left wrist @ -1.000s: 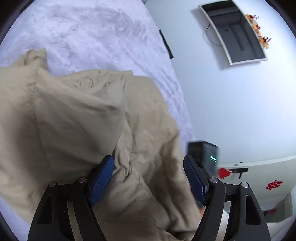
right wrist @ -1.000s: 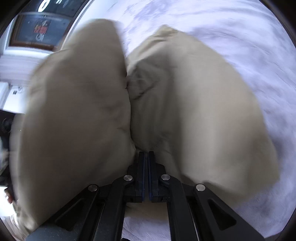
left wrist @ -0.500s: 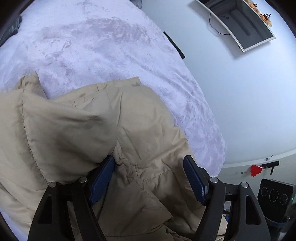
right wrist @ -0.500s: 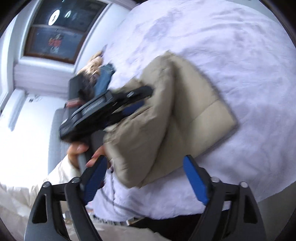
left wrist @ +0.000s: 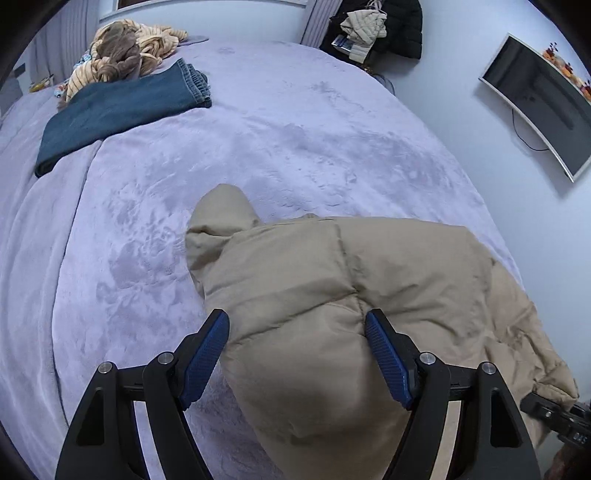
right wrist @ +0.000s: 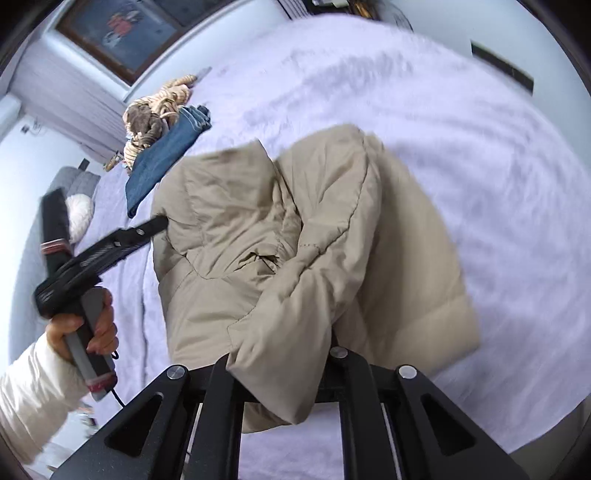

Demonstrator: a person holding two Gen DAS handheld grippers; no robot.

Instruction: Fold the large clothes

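A fold of the beige padded jacket (left wrist: 351,295), bunched on the lilac bedspread (left wrist: 258,129), is judged to be in hand. The right gripper (right wrist: 284,373) is closing its jaws on a jacket flap, fabric seen between them. The left gripper (left wrist: 295,354) is held wide, pads (left wrist: 205,354) straddling a puffy fold; a pinch cannot be confirmed. Next, the caught flap is probably to be carried across and laid flat.

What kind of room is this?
Most likely a bedroom: a big bed with a fuzzy lavender cover, a TV on the wall, and coats hanging in the far corner.
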